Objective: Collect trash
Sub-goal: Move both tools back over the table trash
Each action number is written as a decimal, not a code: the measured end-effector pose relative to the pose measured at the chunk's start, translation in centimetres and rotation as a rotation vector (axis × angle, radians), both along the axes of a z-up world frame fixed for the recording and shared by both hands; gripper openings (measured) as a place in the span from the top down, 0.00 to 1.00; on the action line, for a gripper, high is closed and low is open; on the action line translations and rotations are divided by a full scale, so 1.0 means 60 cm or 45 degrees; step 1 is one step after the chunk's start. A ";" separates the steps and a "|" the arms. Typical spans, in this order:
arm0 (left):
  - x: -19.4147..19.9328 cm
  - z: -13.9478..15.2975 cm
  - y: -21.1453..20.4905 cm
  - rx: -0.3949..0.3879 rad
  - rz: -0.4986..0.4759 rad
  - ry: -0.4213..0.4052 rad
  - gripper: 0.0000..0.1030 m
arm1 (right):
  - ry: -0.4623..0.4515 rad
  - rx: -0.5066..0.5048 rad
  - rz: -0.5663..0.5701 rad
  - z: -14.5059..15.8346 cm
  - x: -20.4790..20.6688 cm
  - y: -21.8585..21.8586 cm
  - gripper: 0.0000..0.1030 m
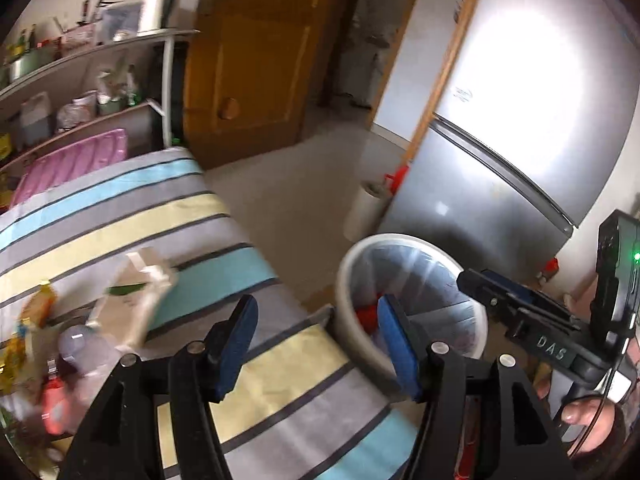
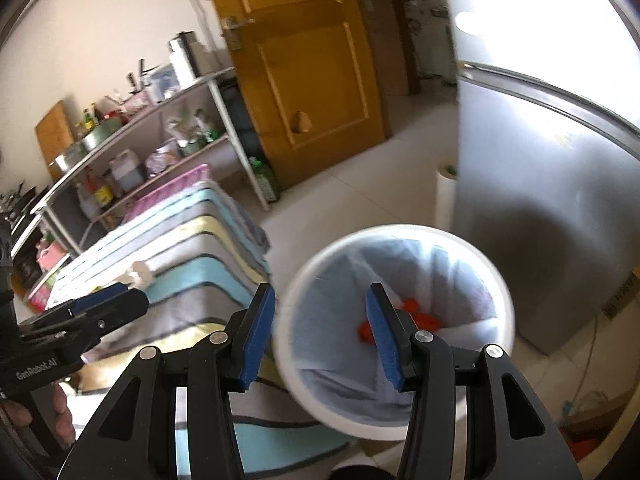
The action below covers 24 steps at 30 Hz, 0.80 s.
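Left gripper: I see my left gripper [image 1: 318, 344] with its blue pads wide apart. Nothing is between them. It hangs over the edge of the table, near the bin.

Right gripper: my right gripper [image 2: 320, 334] is spread wide too, and it holds nothing. It points down at the bin.

Bin: the white bin [image 2: 394, 328] stands on the floor, right beside the table. It has a thin see-through bag [image 2: 336, 344] inside.

Trash in bin: something red [image 2: 420, 318] lies at the bottom of the bin. I cannot tell what it is.

Table: the table has a striped cloth [image 1: 132, 216] in grey, blue and yellow.

Trash on table: a brown paper bag [image 1: 128, 296] lies on the cloth. Next to it, at the left edge of the left view, are a clear bottle [image 1: 78, 344], a yellow wrapper [image 1: 38, 308] and something pink [image 1: 54, 404]. They are blurry.

Hands: I see fingers [image 1: 576, 414] on the right gripper's handle, and fingers [image 2: 60, 404] on the left one's.

Fridge: a big grey fridge [image 1: 500, 152] stands behind the bin.

Shelf: a shelf [image 2: 132, 132] full of bottles and pots is behind the table.

Door: a brown door [image 2: 304, 72] is at the back.
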<state>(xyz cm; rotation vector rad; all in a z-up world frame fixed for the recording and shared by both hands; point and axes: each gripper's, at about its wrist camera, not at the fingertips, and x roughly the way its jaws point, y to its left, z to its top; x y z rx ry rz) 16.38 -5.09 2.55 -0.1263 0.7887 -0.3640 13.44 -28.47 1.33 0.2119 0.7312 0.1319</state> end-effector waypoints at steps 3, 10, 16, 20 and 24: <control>-0.010 0.003 0.045 -0.001 0.075 -0.014 0.37 | -0.002 0.008 0.061 0.001 0.008 0.041 0.53; -0.024 0.004 0.150 -0.003 0.239 -0.023 0.36 | 0.017 0.007 0.198 -0.008 0.022 0.139 0.53; -0.037 0.002 0.227 0.009 0.355 -0.024 0.36 | 0.027 0.000 0.303 -0.014 0.039 0.205 0.53; -0.040 -0.001 0.276 0.019 0.413 -0.025 0.35 | 0.059 0.012 0.369 -0.020 0.058 0.252 0.53; -0.034 -0.008 0.318 0.039 0.473 0.002 0.35 | 0.100 0.026 0.437 -0.030 0.084 0.298 0.53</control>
